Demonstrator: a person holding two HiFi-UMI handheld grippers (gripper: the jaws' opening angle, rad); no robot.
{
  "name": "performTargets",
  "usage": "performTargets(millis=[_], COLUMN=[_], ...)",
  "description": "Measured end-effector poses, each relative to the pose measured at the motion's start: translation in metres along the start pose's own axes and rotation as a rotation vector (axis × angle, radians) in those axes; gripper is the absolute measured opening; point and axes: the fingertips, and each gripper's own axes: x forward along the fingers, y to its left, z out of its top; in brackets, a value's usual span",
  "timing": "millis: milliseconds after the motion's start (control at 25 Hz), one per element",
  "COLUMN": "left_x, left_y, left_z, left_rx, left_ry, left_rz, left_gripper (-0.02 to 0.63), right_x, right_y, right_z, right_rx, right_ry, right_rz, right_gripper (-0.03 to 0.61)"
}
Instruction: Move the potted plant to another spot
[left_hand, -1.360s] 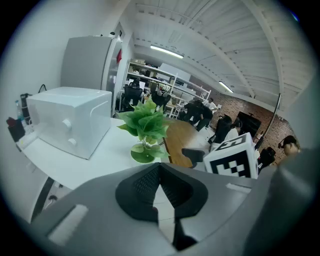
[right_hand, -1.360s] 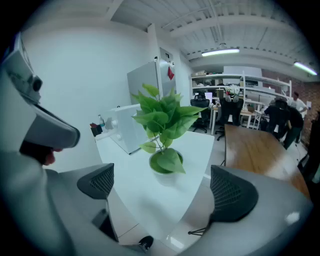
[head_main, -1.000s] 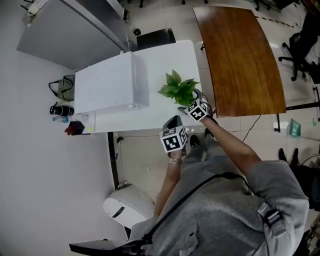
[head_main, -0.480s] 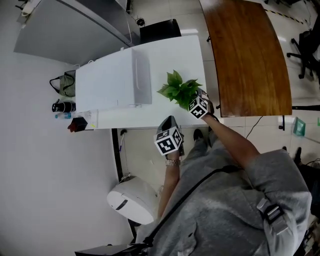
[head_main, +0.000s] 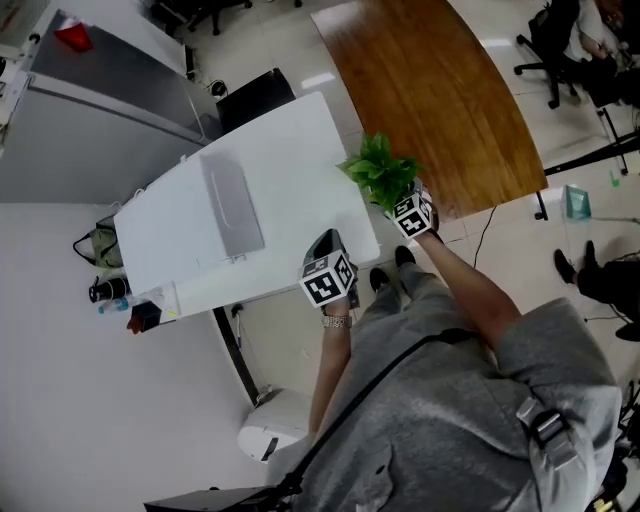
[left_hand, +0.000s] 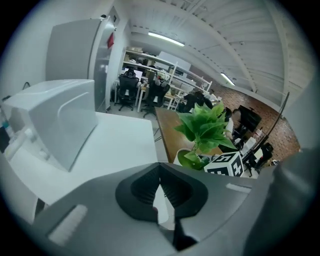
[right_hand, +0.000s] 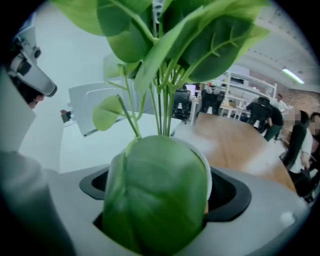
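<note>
The potted plant (head_main: 380, 170), green leaves in a small white pot, sits between the jaws of my right gripper (head_main: 398, 196), which is shut on the pot. Plant and gripper are at the right edge of the white table (head_main: 290, 140), beside the brown table (head_main: 430, 90). In the right gripper view a large leaf (right_hand: 160, 190) covers most of the pot, and only its white rim (right_hand: 208, 172) shows. My left gripper (head_main: 322, 243) hovers over the white table's near edge, shut and with nothing in it. From the left gripper view (left_hand: 160, 176) the plant (left_hand: 205, 127) stands to the right.
A long white box (head_main: 232, 205) lies on the white table. A grey cabinet (head_main: 110, 90) and a black box (head_main: 255, 95) stand behind it. A white bin (head_main: 270, 435) is on the floor near my legs. Office chairs (head_main: 555, 40) stand at the far right.
The right gripper has carried the plant from the white table's middle right to its right edge, next to the brown table. The left gripper has shifted slightly along the near edge. The head view has swung.
</note>
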Motion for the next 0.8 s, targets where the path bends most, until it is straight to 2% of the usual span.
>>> performTargets(millis=[120,240,320,600,800], left_x=[0.018,0.029,0.033,0.034,0.032], left_y=[-0.035,-0.068,-0.084,-0.102,-0.1], left_z=[0.006,0.007,0.007,-0.003,-0.009], left_rx=[0.059,0.105,0.13,0.174,0.175], left_ry=[0.02,0.04,0.049,0.079,0.087], left_rz=[-0.064,-0.111,-0.13,-0.137,-0.127], left_gripper=[0.013,0.013,0.014,0.014,0.014], right_x=[-0.027,-0.049,-0.056,-0.052,-0.049], right_y=[-0.068,-0.107,-0.123,-0.14,-0.143], right_z=[-0.035,-0.059,-0.069,-0.091,-0.108], right_rx=[0.08,0.15,0.157,0.152,0.217], right_ry=[0.033,0.054,0.053,0.06,0.054], right_rz=[-0.118,-0.163,-0.18,-0.181,-0.197], right_gripper=[0.546,0.546,0.546,0.546,0.565])
